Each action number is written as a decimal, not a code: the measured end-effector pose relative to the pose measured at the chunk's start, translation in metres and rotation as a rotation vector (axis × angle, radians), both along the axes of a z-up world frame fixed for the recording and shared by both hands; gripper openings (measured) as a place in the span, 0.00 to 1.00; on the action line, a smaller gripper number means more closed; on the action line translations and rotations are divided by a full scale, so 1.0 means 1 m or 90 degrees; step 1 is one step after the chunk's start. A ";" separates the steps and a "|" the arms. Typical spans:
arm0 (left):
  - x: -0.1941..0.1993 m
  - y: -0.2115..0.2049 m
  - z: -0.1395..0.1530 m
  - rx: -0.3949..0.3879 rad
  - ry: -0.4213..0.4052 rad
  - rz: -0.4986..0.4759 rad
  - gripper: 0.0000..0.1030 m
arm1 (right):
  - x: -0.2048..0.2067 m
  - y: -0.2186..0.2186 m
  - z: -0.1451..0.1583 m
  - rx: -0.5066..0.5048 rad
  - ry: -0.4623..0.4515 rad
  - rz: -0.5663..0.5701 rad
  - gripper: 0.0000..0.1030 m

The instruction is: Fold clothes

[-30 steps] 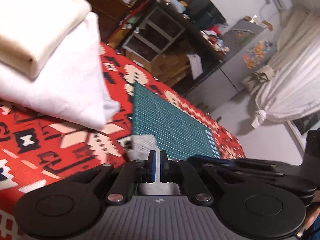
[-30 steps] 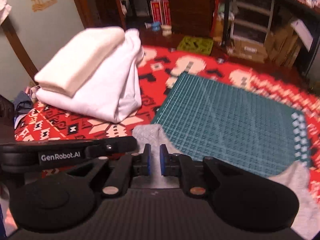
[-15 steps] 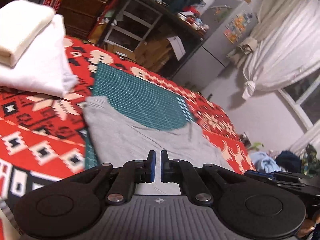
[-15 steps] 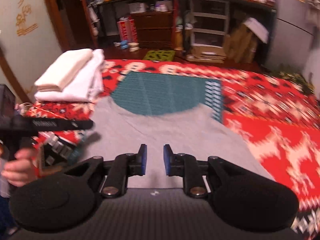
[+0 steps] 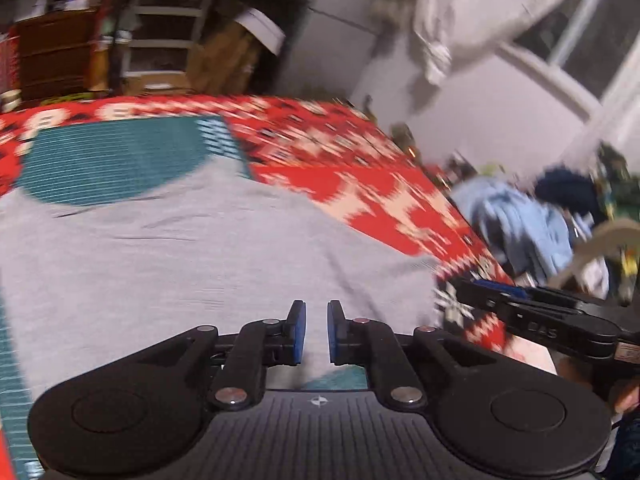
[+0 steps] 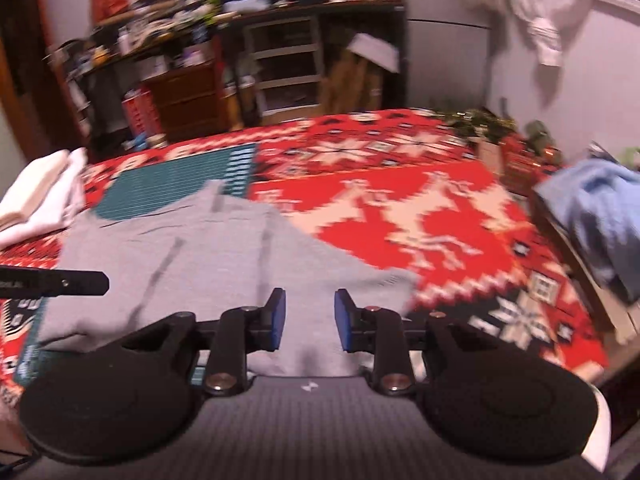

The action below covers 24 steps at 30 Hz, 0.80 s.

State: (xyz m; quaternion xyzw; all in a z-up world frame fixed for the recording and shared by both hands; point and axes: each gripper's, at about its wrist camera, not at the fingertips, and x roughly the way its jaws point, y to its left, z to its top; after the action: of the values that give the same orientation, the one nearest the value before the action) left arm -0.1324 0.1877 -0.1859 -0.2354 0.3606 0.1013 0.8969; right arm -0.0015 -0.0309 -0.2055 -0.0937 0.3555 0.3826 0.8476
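The plain grey knit garment (image 6: 192, 264) lay spread flat across the near part of the table, partly over the teal gridded cutting mat (image 6: 168, 192) and partly over the red patterned woven cloth (image 6: 400, 200), probably laid out open so its edges could be reached for folding. Its far edge curved around the mat, and a few shallow creases ran across it; both views were motion-blurred.

The left gripper (image 5: 316, 332) hovered over the garment's near edge with blue pads a narrow gap apart and nothing between them. The right gripper (image 6: 310, 320) was over the garment's near right part, jaws clearly wider apart, also holding nothing. Neither one gripped fabric, so the garment rested on its own weight.

A folded stack of white and cream cloths (image 6: 40, 196) sat at the far left, beside the mat, likely out of the working space. A rumpled light blue garment (image 6: 600, 216) lay off the table's right side, apart from the grey one.
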 end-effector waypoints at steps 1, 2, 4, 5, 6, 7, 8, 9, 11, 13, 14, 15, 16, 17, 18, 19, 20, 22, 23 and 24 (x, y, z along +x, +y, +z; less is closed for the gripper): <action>0.010 -0.010 0.000 0.006 0.007 -0.019 0.09 | 0.003 -0.007 -0.002 0.005 0.002 -0.012 0.31; 0.020 -0.020 -0.001 0.016 0.014 -0.038 0.09 | 0.007 -0.015 -0.005 0.011 0.006 -0.024 0.32; 0.040 -0.043 -0.002 0.043 0.028 -0.074 0.09 | 0.014 -0.029 -0.009 0.024 0.013 -0.047 0.32; 0.050 -0.054 -0.003 0.056 0.036 -0.092 0.09 | 0.020 -0.037 -0.011 0.034 0.017 -0.062 0.32; 0.060 -0.064 -0.005 0.069 0.043 -0.109 0.09 | 0.026 -0.045 -0.012 0.044 0.021 -0.080 0.32; 0.069 -0.074 -0.007 0.082 0.050 -0.126 0.09 | 0.032 -0.053 -0.012 0.056 0.027 -0.097 0.32; 0.079 -0.082 -0.010 0.096 0.056 -0.141 0.09 | 0.037 -0.060 -0.013 0.065 0.032 -0.109 0.32; 0.087 -0.090 -0.012 0.111 0.061 -0.155 0.09 | 0.042 -0.067 -0.014 0.074 0.038 -0.120 0.32; 0.103 -0.100 -0.019 0.123 0.073 -0.175 0.09 | 0.049 -0.077 -0.016 0.088 0.043 -0.130 0.32; 0.116 -0.105 -0.026 0.110 0.084 -0.187 0.09 | 0.054 -0.084 -0.019 0.101 0.050 -0.135 0.32; 0.122 -0.107 -0.029 0.105 0.090 -0.193 0.09 | 0.056 -0.087 -0.021 0.108 0.054 -0.136 0.32; 0.127 -0.109 -0.032 0.104 0.095 -0.198 0.09 | 0.058 -0.089 -0.023 0.115 0.059 -0.138 0.32; 0.131 -0.112 -0.034 0.104 0.100 -0.204 0.09 | 0.060 -0.092 -0.025 0.121 0.064 -0.139 0.32; 0.135 -0.115 -0.036 0.110 0.106 -0.212 0.09 | 0.062 -0.094 -0.027 0.128 0.068 -0.141 0.32; 0.139 -0.118 -0.038 0.122 0.114 -0.217 0.13 | 0.064 -0.096 -0.029 0.135 0.073 -0.142 0.32; 0.143 -0.121 -0.041 0.133 0.121 -0.223 0.13 | 0.066 -0.099 -0.031 0.141 0.077 -0.144 0.32; 0.147 -0.123 -0.043 0.145 0.129 -0.227 0.13 | 0.068 -0.101 -0.033 0.148 0.082 -0.145 0.32; 0.150 -0.127 -0.044 0.165 0.130 -0.230 0.13 | 0.070 -0.103 -0.037 0.157 0.092 -0.148 0.32; 0.152 -0.127 -0.043 0.174 0.132 -0.232 0.13 | 0.071 -0.103 -0.038 0.161 0.095 -0.147 0.32; 0.152 -0.128 -0.042 0.183 0.132 -0.233 0.13 | 0.071 -0.104 -0.039 0.164 0.098 -0.145 0.32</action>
State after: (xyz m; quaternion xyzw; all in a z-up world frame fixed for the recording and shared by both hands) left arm 0.0197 0.0594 -0.2280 -0.0241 0.4693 0.0110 0.8827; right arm 0.0700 -0.1344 -0.2444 0.0863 0.3757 0.3325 0.8607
